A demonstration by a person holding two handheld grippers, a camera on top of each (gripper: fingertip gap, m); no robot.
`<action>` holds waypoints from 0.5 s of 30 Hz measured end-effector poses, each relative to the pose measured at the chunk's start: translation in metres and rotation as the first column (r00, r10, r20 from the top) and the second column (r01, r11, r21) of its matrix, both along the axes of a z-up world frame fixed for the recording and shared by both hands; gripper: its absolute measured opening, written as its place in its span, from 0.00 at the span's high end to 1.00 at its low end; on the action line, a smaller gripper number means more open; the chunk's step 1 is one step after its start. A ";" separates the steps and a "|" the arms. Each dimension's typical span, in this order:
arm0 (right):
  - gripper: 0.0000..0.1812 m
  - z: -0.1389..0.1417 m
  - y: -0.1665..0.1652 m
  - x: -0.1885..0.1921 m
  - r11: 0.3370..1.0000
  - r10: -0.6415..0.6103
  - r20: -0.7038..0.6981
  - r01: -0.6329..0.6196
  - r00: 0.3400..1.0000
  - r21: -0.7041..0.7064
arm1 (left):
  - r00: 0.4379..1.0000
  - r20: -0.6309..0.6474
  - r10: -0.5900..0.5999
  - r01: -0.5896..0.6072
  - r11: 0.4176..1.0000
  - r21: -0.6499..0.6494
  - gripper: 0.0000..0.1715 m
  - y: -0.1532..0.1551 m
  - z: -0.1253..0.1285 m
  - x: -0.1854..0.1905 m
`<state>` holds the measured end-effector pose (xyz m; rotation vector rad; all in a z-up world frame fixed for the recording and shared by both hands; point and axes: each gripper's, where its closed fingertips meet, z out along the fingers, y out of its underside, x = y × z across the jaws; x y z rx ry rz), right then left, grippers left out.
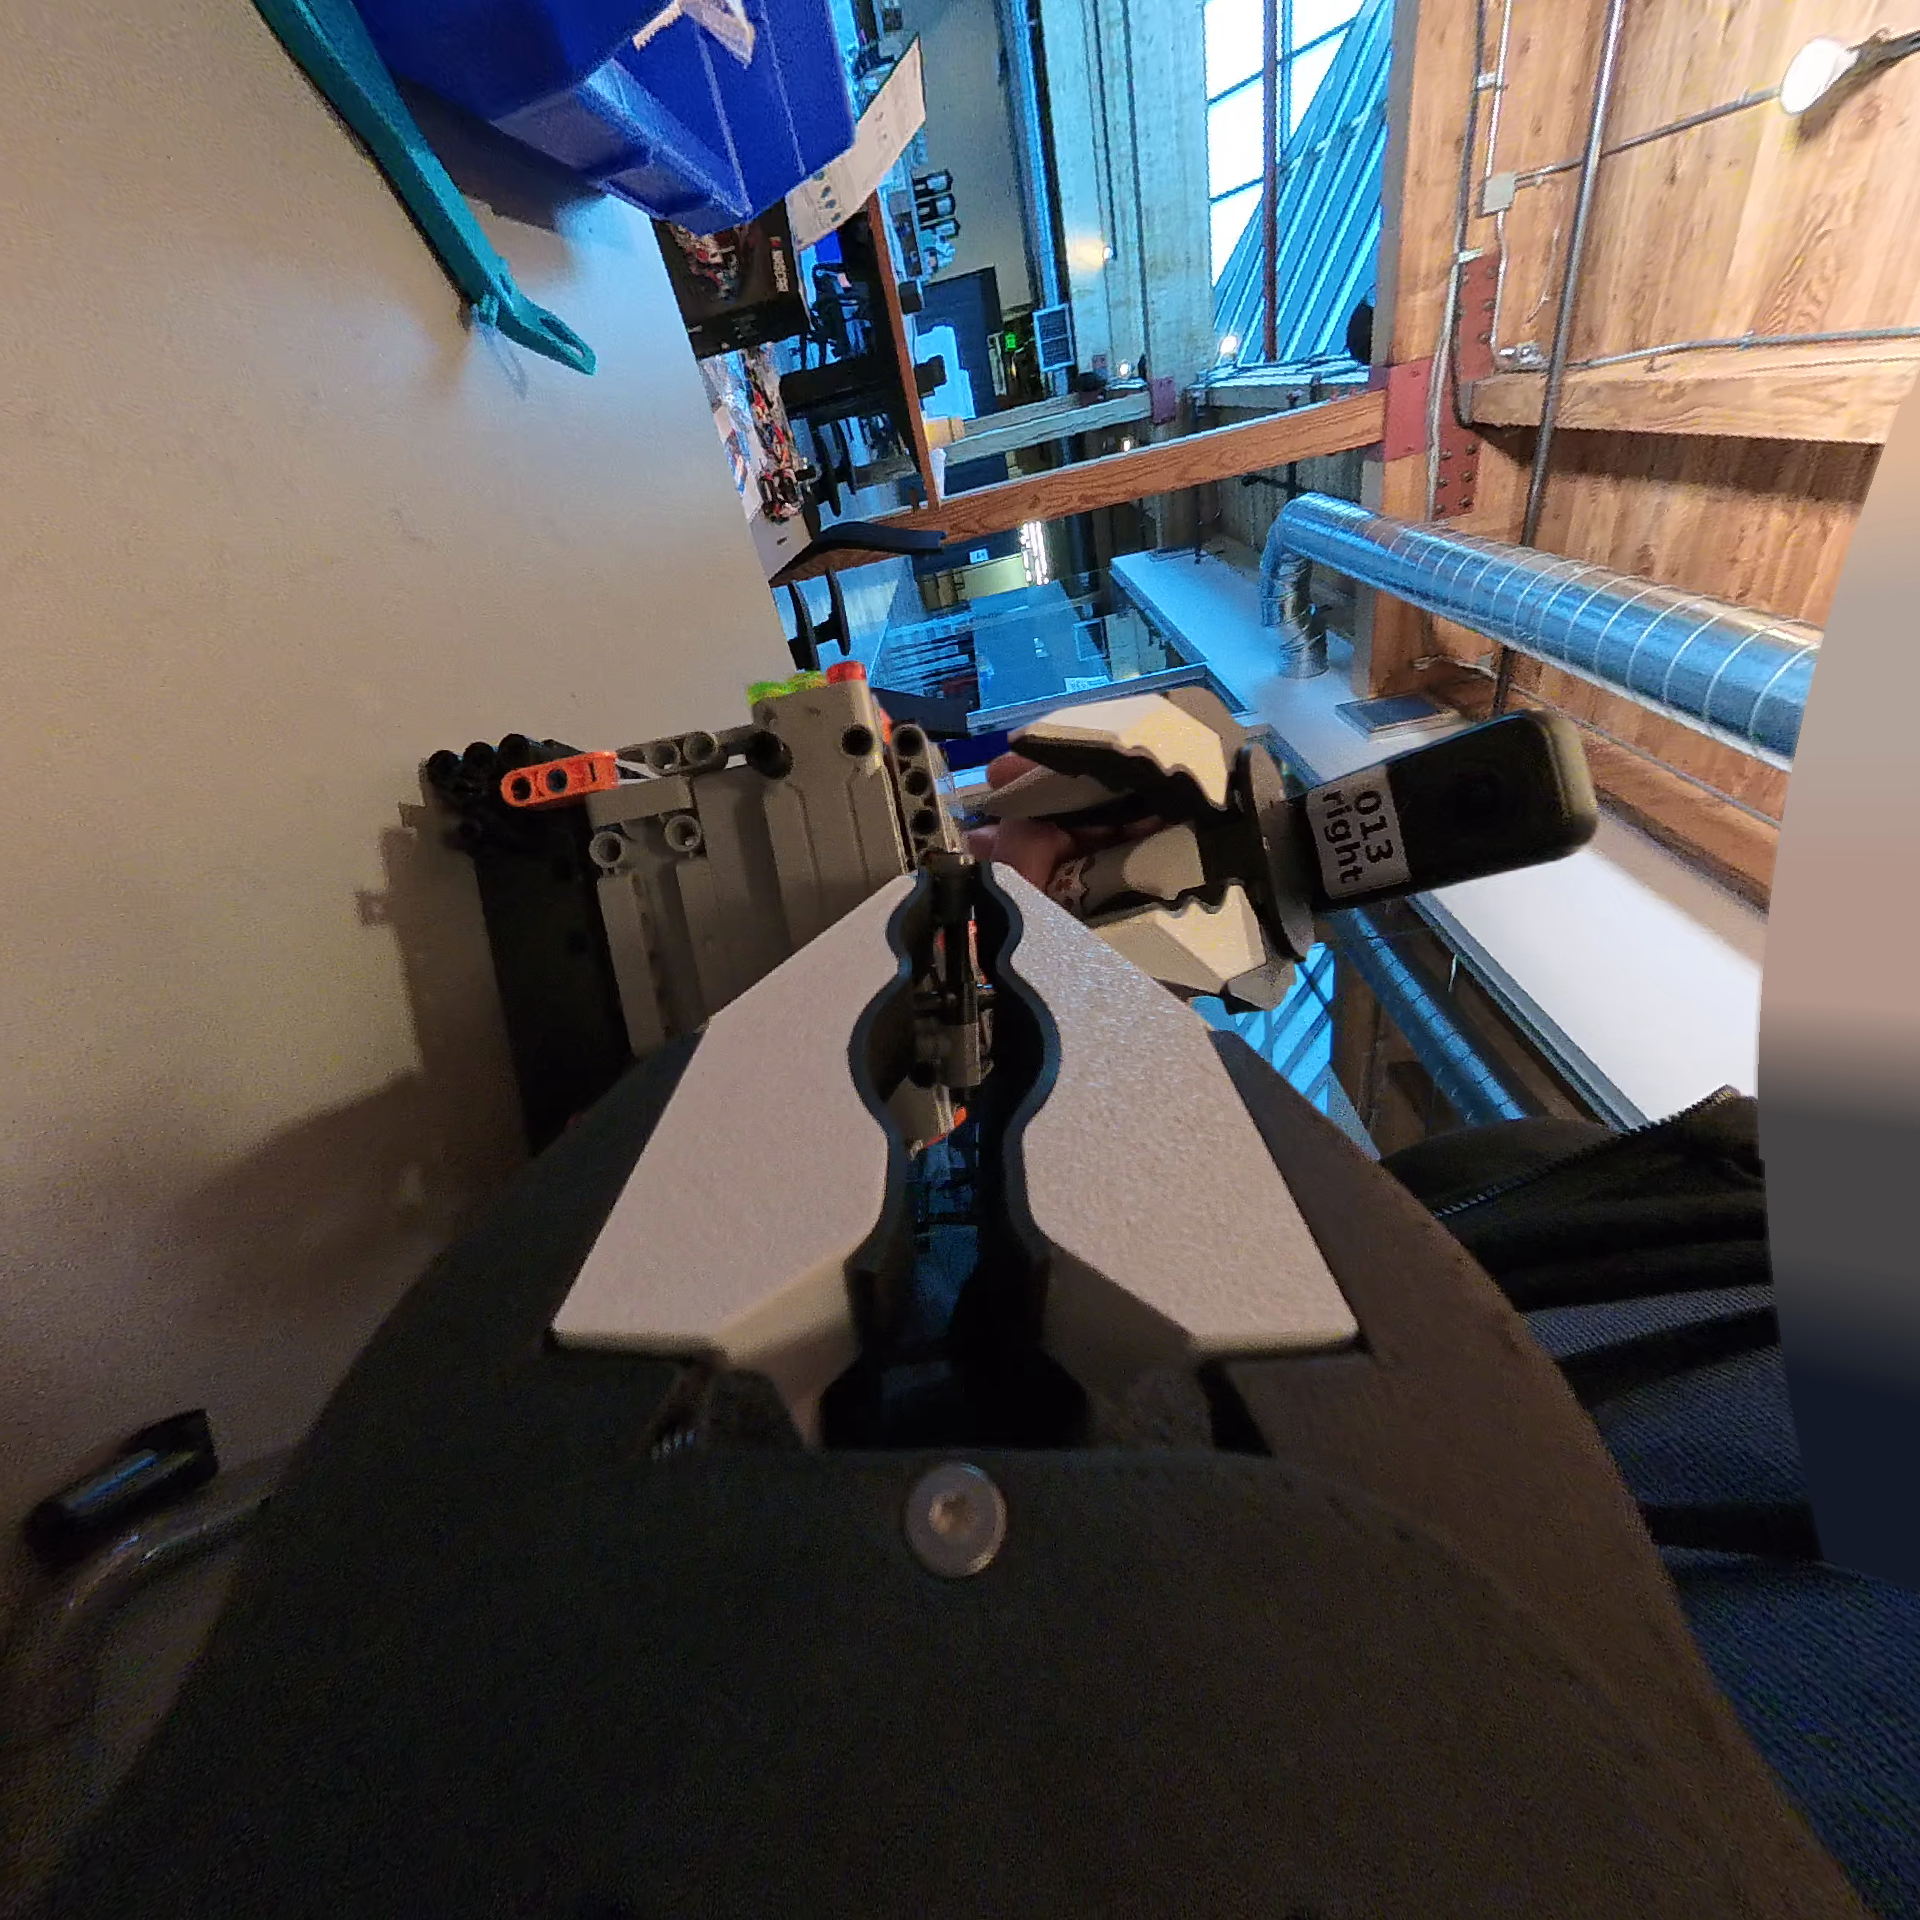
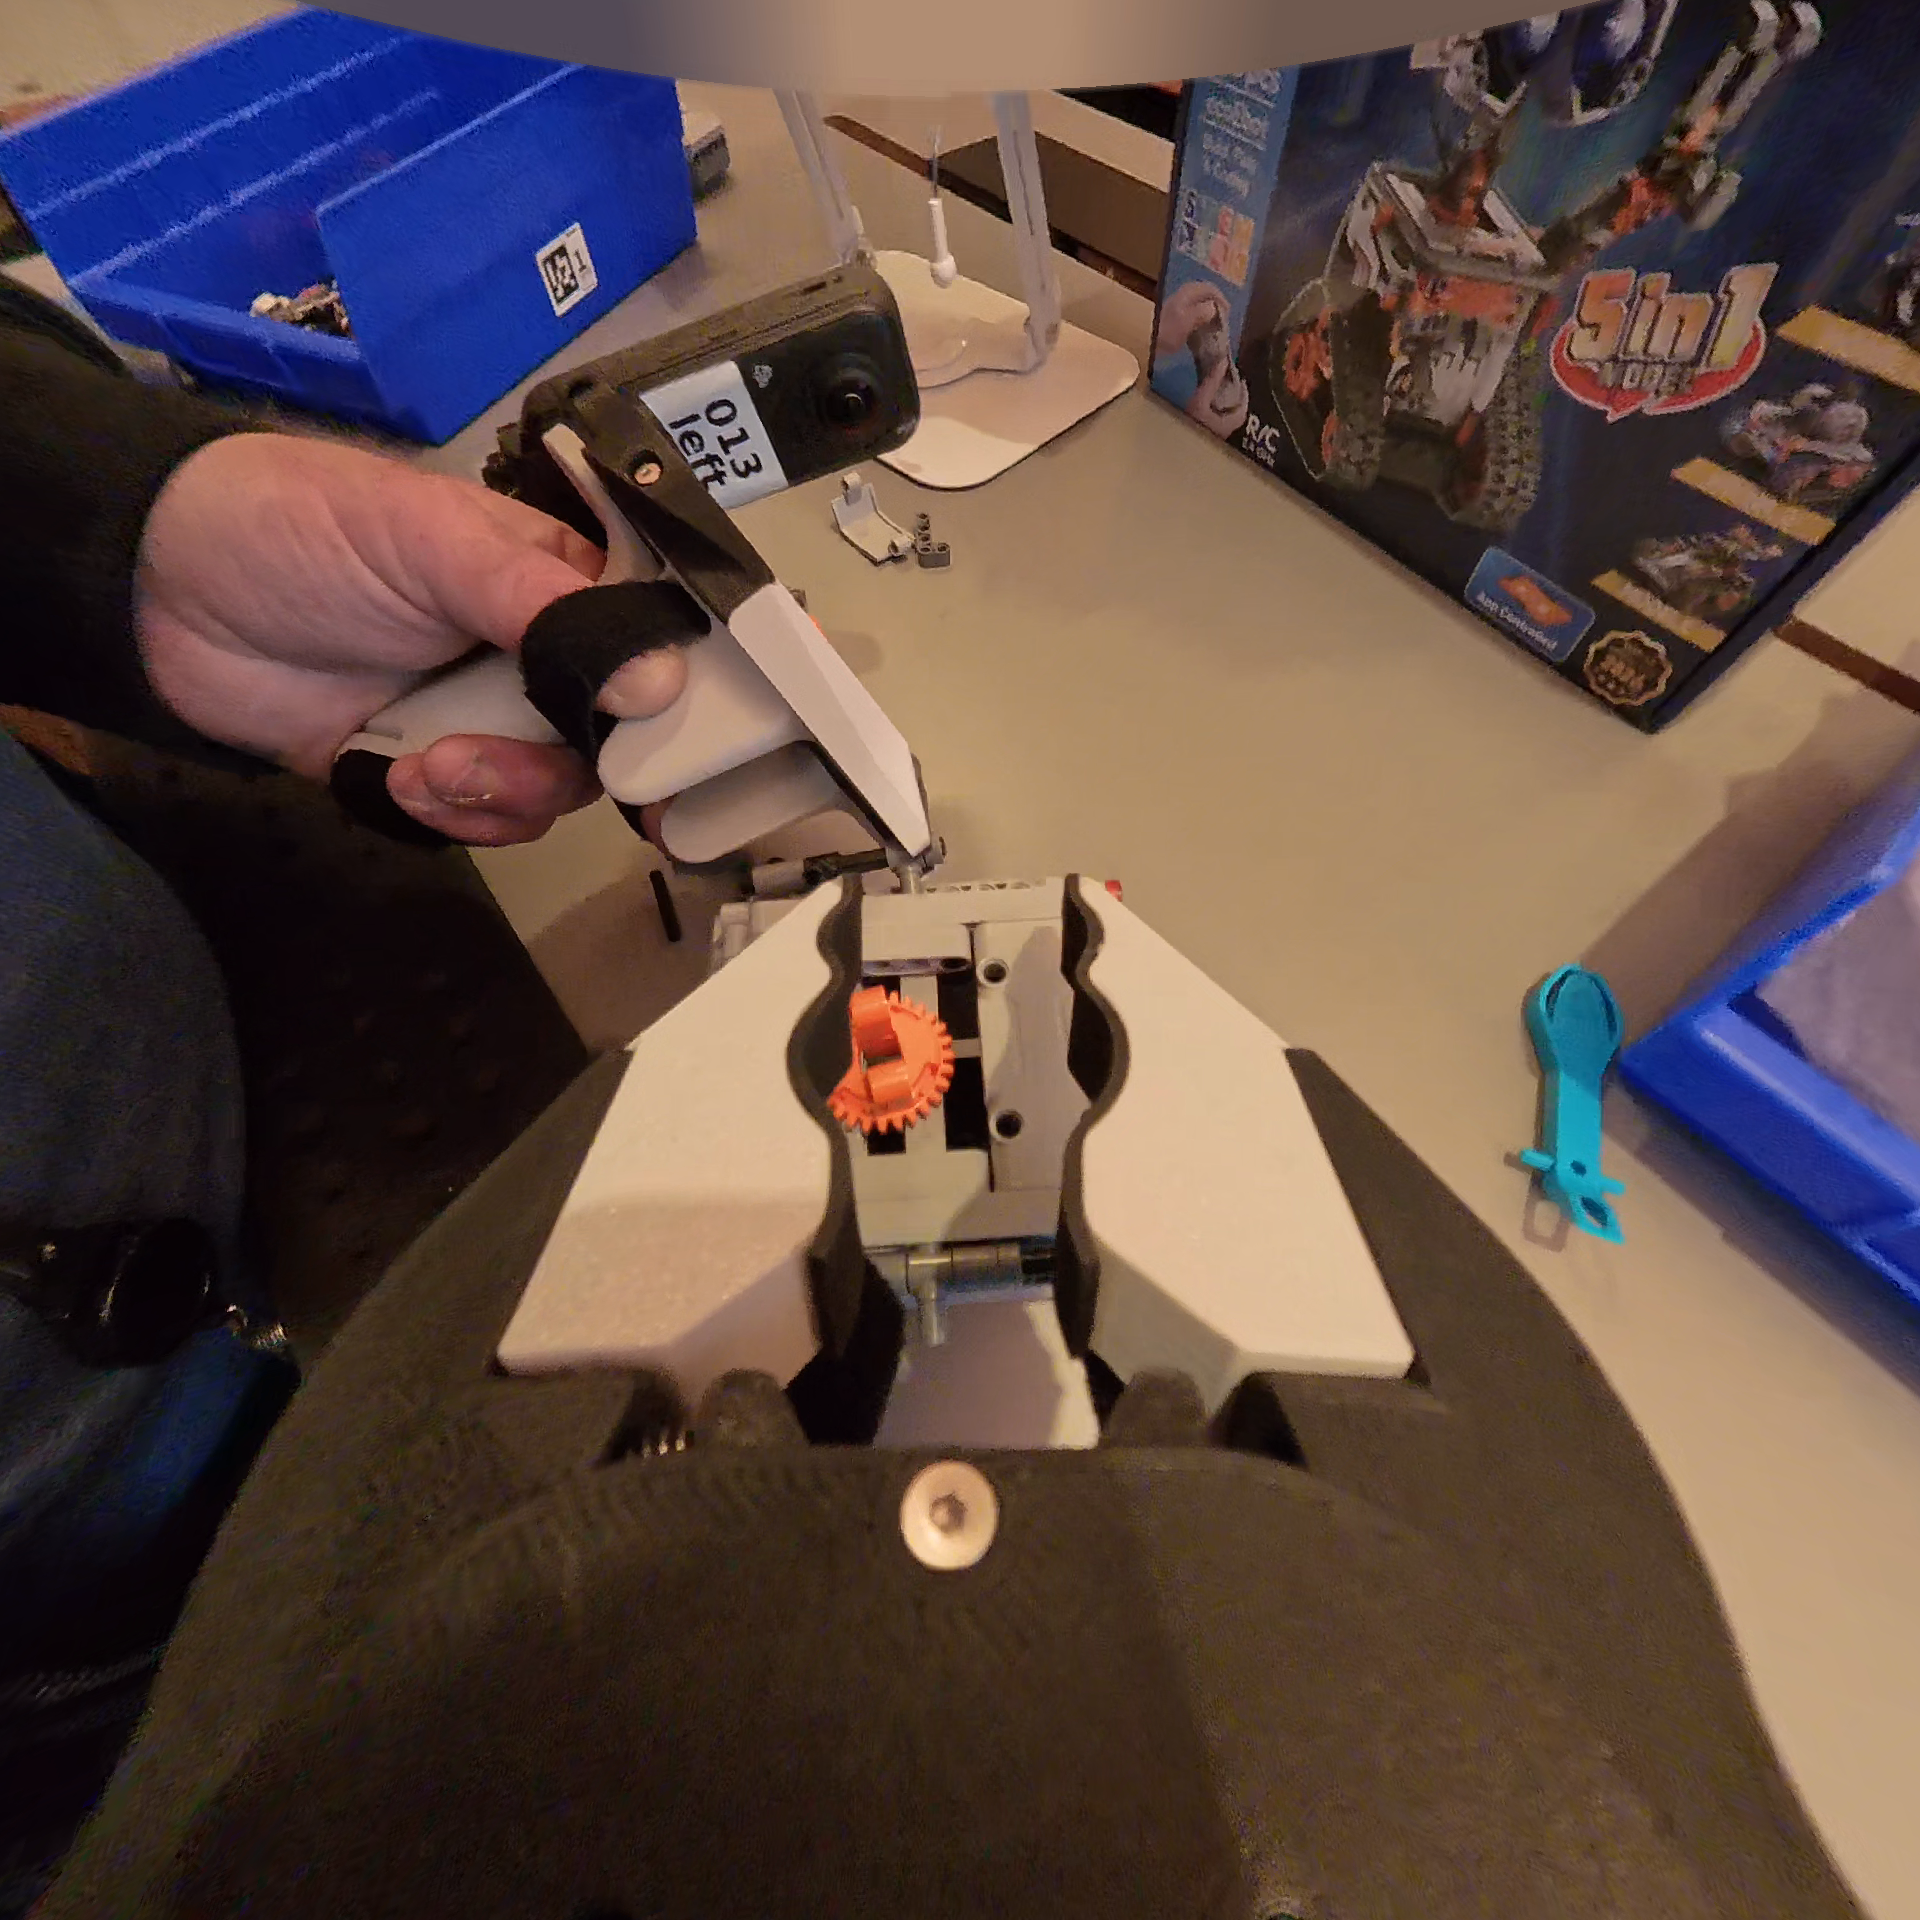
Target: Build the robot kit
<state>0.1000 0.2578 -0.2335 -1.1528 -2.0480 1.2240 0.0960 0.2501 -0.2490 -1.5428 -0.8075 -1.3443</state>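
Observation:
My right gripper point(image 2: 961, 894) is shut on a grey brick-built assembly point(image 2: 1023, 1049) with an orange gear point(image 2: 891, 1060), held between its pads just above the table point(image 2: 1247, 748). My left gripper point(image 2: 914, 831), in a person's hand point(image 2: 312, 603), points down at the assembly's far end and is shut on a thin dark pin piece point(image 2: 831, 864). In the left wrist view the left gripper point(image 1: 951, 883) pinches that pin piece point(image 1: 951, 997) against the grey assembly point(image 1: 727, 831). The right gripper point(image 1: 1143, 831) shows beyond it.
A blue bin point(image 2: 343, 208) with small parts stands far left. A toy kit box point(image 2: 1558, 364) stands far right. A teal tool point(image 2: 1574, 1091) lies right, beside another blue bin point(image 2: 1766, 1122). A white stand base point(image 2: 997, 364) and loose grey parts point(image 2: 894, 530) lie behind. My two grippers' fingertips are within a few centimetres of each other.

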 end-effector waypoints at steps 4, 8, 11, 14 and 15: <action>0.87 -0.004 -0.010 -0.002 0.995 0.085 0.043 -0.086 0.995 0.043 | 1.000 0.008 0.009 -0.010 0.999 0.046 0.98 0.000 0.010 -0.004; 0.94 -0.007 -0.015 -0.006 0.988 0.111 0.044 -0.115 0.993 0.100 | 0.999 0.035 0.006 -0.009 0.996 0.085 0.97 0.000 0.021 -0.004; 0.99 -0.003 -0.017 -0.007 0.986 0.124 0.016 -0.125 0.992 0.107 | 0.999 0.039 0.003 -0.006 0.996 0.086 0.98 -0.001 0.022 -0.003; 0.99 -0.003 -0.019 -0.007 0.985 0.131 0.015 -0.132 0.991 0.110 | 0.999 0.054 0.006 -0.010 0.996 0.089 0.98 -0.001 0.022 -0.003; 0.99 -0.002 -0.019 -0.007 0.985 0.135 0.012 -0.135 0.991 0.104 | 0.998 0.064 0.003 -0.009 0.996 0.094 0.98 -0.001 0.023 -0.002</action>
